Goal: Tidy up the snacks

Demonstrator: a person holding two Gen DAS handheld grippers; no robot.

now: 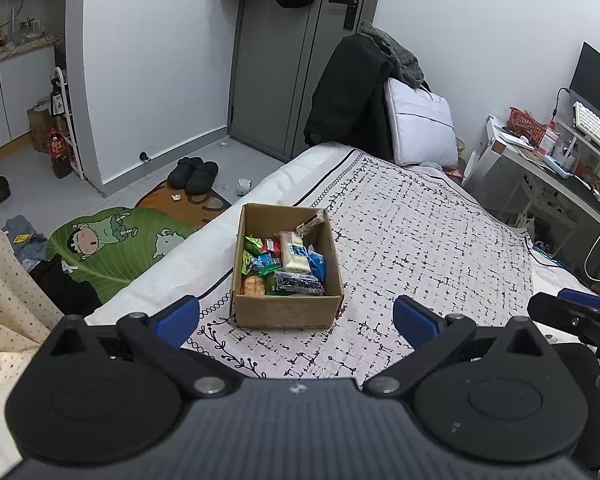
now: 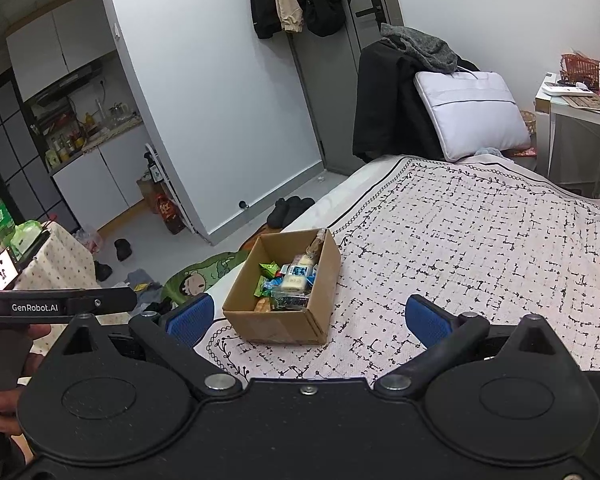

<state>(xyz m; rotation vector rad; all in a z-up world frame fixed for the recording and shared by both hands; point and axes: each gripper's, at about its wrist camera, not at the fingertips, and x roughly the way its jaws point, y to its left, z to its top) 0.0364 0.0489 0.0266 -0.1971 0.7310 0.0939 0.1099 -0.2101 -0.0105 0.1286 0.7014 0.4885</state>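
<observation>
Snacks (image 1: pixel 281 264) in mixed wrappers fill the bottom of an open cardboard box (image 1: pixel 286 312) that sits on the bed (image 1: pixel 420 240), on a white cover printed with black marks, close to the bed's left edge. From the left wrist view, the left hand-held gripper (image 1: pixel 296 320) hangs just short of the box with its blue-padded fingers (image 1: pixel 178 320) spread wide and nothing between them; a pale packet with a blue label (image 1: pixel 294 256) lies on top of the pile, and a long wrapped bar (image 1: pixel 311 225) leans against the far right corner. Part of the right hand-held gripper (image 1: pixel 576 316) shows at the right edge. On the floor beside the bed lie a green cartoon rug (image 1: pixel 116 248) and dark slippers (image 1: pixel 194 174). From the right wrist view, the right hand-held gripper (image 2: pixel 310 320) is likewise released, fingers wide apart and empty, with the box (image 2: pixel 276 328) just beyond its left finger. A hand (image 2: pixel 4 400) grips the other tool's handle at the left edge.
</observation>
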